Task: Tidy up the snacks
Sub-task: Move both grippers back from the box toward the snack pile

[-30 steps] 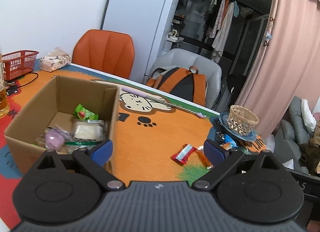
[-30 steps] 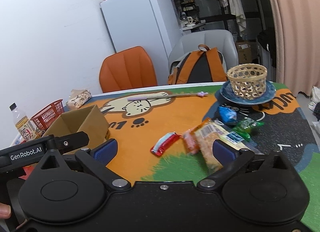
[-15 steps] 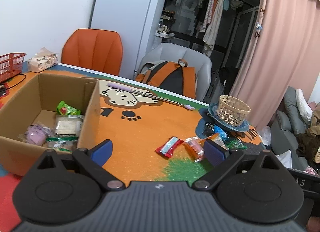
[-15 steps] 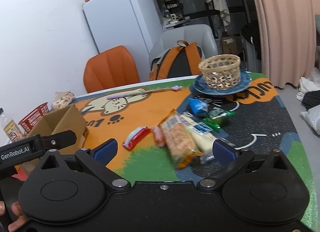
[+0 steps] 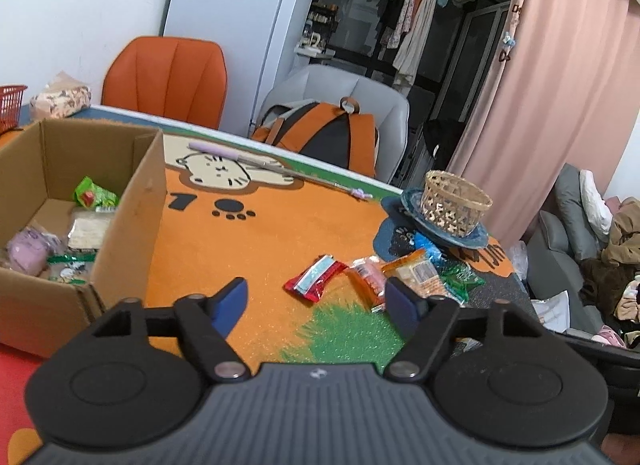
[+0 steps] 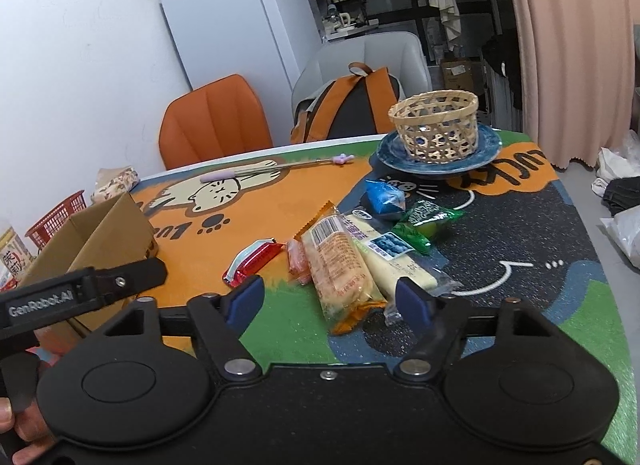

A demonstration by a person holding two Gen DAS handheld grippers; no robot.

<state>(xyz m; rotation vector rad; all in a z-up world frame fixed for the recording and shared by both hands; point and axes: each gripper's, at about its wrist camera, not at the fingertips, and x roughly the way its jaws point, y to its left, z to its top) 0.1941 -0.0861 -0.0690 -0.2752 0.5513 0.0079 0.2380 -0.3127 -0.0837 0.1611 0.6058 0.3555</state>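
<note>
Snacks: red wrapper (image 6: 252, 261), orange cracker pack (image 6: 340, 265) and white bar (image 6: 390, 253) lie loose beside cardboard box (image 5: 132, 201).
Box contents: green packet (image 5: 94, 193), others.
Left gripper (image 5: 316, 301): jaws just narrowing, half-open, nothing between.
Right gripper (image 6: 330, 301): same, above cracker pack, apart.

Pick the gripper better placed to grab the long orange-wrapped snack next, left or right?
Right. The right gripper is lined up on the orange-wrapped snack, which lies just ahead between its open jaws; they have just been closing, nothing gripped yet. The left gripper faces bare mat beside the red wrapper, nearer the cardboard box.
</note>
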